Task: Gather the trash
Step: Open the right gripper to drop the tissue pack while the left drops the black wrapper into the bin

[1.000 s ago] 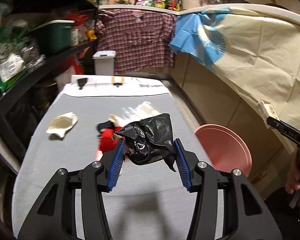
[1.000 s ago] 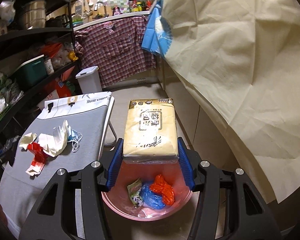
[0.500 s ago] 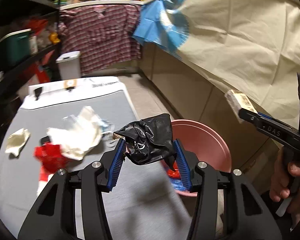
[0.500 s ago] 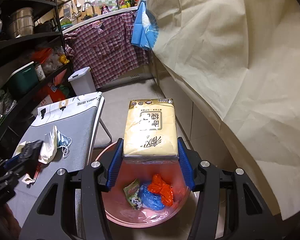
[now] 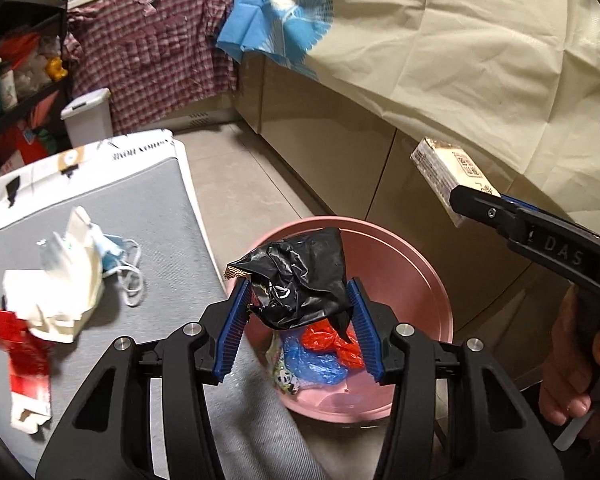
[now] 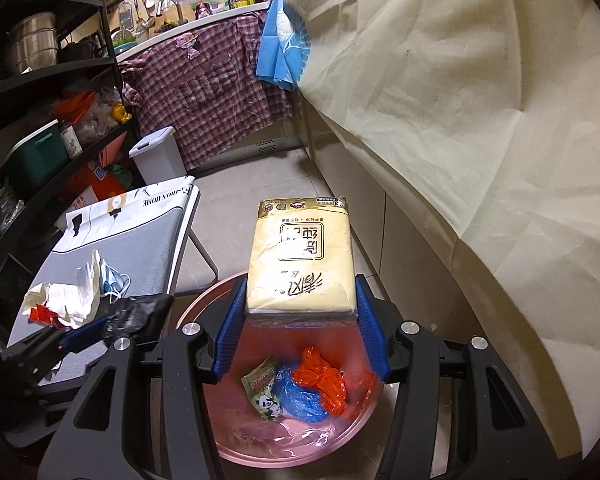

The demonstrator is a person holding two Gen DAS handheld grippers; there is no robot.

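Now the left gripper has its ribbed blue pads clamped on a crumpled black plastic bag, glossy and creased, with a bit of gold-patterned wrapper poking out at its upper left. It hangs over the near-left rim of a round pink basin that stands on the tiled floor, just beside the right edge of a grey fabric-covered board.

The right gripper is clamped on a flat, rectangular pack of tissues in soft yellow wrap with a gold band at its far end; the pack juts forward over the basin's far rim. In the left wrist view that pack shows end-on, and a hand grips the black handle behind it, cut off by the frame's right edge.

Inside the smooth basin lie a crinkled orange bag, a blue bag and a small green wrapper with a panda print, all bunched together; the rest of its bottom is bare.

On the board's near-left part sit a torn white paper carton, a flattened red box and a blue face mask with looped strings, touching in one heap. The far end of the board is bare.

Between the board's right edge and the cream-draped cabinets runs a strip of open floor. Shelf contents at left are too dark to make out.
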